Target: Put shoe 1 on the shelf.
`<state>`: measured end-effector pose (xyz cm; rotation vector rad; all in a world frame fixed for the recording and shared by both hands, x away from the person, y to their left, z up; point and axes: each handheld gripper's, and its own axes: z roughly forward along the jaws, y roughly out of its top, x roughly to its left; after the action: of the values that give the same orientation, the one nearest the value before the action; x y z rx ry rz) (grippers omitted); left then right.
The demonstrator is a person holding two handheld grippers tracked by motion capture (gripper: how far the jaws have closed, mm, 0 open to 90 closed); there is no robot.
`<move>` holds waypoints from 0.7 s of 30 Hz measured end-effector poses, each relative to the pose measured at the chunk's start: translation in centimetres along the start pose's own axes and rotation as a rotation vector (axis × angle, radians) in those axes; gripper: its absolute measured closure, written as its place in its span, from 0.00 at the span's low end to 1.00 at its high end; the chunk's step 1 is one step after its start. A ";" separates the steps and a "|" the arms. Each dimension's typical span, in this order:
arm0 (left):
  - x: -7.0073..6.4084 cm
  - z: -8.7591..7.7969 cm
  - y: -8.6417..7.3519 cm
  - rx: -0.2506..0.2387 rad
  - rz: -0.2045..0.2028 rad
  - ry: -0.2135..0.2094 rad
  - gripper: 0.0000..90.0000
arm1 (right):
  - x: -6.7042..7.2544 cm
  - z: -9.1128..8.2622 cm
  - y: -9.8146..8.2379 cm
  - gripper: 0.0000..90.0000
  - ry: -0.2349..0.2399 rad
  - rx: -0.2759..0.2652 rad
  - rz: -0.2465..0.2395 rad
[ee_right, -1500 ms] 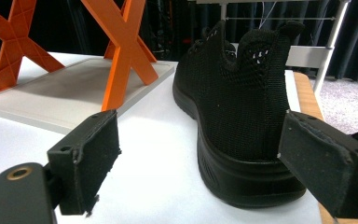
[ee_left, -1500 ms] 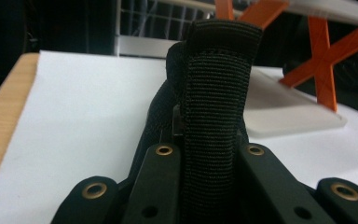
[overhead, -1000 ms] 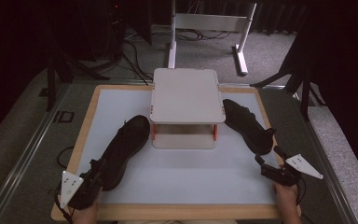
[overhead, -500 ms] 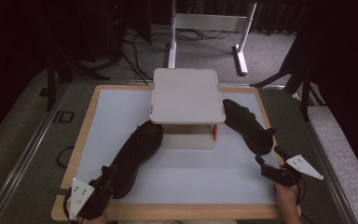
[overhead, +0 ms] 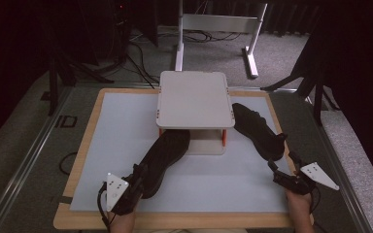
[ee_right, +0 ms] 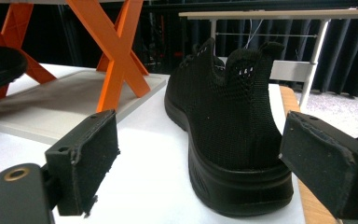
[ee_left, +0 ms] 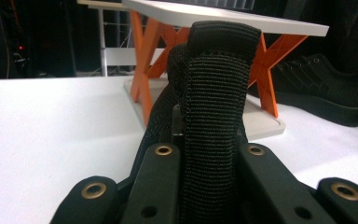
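The left gripper [overhead: 135,180] has its jaws clamped on the heel pull-tab [ee_left: 214,107] of a black shoe [overhead: 162,158]; in the left gripper view the ribbed strap stands straight up between the two black jaws, pinched tight at its base. From that grip the left shoe stretches away ahead of the fingers, its sole on the white mat [overhead: 121,136], and its toe reaches in under the small white shelf [overhead: 194,99], between the orange X-shaped legs [ee_left: 142,70]. The toe lies over the shelf's lower white base plate [ee_left: 261,123], though whether it touches the plate I cannot tell.

The right gripper [overhead: 277,170] stands with its jaws spread wide, the padded fingers [ee_right: 88,161] gripping nothing. The second black shoe [ee_right: 228,135] sits just ahead of them, heel toward the gripper, in line with the gap between the pads but beyond their tips and not touched by either. This right shoe rests flat on the mat near its edge, just beside the shelf's right side, its toe pointing away and slightly inward toward the shelf.

Farther out, the mat lies on a wooden board [overhead: 85,145]. A person's hands come in from the near edge behind each gripper.
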<state>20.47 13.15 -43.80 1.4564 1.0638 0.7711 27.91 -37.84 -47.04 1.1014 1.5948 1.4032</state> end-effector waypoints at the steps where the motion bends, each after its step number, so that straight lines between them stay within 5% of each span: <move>1: -0.2 0.3 0.1 -0.002 -0.001 0.003 0.93 | 0.0 0.0 0.0 0.12 -0.005 -0.004 0.000; 21: -2.6 7.8 -0.4 -0.012 -0.048 0.116 0.93 | 0.2 -0.1 0.0 0.12 -0.013 -0.015 -0.012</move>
<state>26.44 7.71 -45.28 1.3847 1.1760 0.8345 27.75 -37.72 -46.99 1.0880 1.5763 1.3953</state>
